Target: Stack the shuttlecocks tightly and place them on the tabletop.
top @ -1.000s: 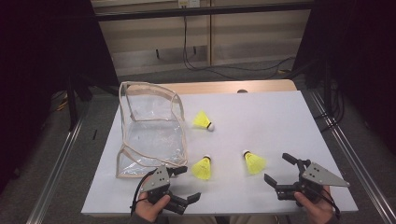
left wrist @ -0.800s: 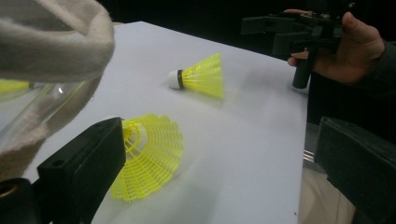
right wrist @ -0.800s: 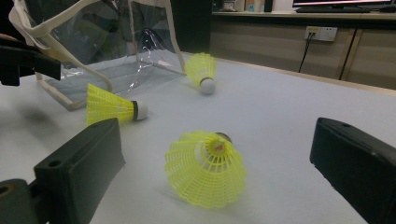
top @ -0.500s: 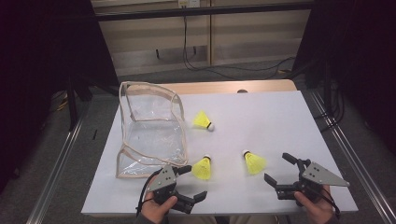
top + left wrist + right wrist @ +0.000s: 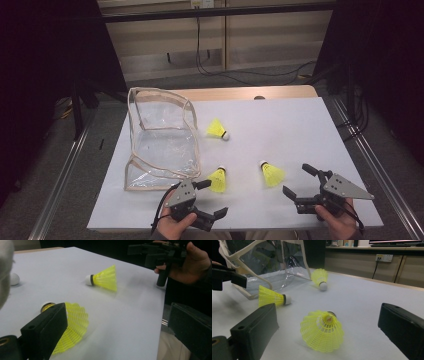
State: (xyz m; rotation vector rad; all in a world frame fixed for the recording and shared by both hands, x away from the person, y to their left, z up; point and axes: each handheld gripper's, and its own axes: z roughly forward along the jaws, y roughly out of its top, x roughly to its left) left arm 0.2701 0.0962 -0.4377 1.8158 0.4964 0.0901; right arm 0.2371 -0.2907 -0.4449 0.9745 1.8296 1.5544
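Shuttlecocks, three of them, yellow with white corks, are seen lying on the white surface (image 5: 280, 125). The left tongs (image 5: 212, 198) are held spread apart at the near edge, grasping nothing; the nearest shuttlecock (image 5: 218, 180) lies just ahead of one jaw, and in the left gripper view its skirt (image 5: 72, 327) is partly hidden behind that jaw. The right tongs (image 5: 295, 181) are likewise held released and empty, and a second shuttlecock (image 5: 271, 173) is found just to their left in the high view, lying between the two jaws and slightly ahead in the right gripper view (image 5: 322, 330). The third shuttlecock (image 5: 218, 130) lies farther ahead of both tongs. A clear bag (image 5: 160, 140) with pale trim stands ahead of the left tongs, its mouth facing them.
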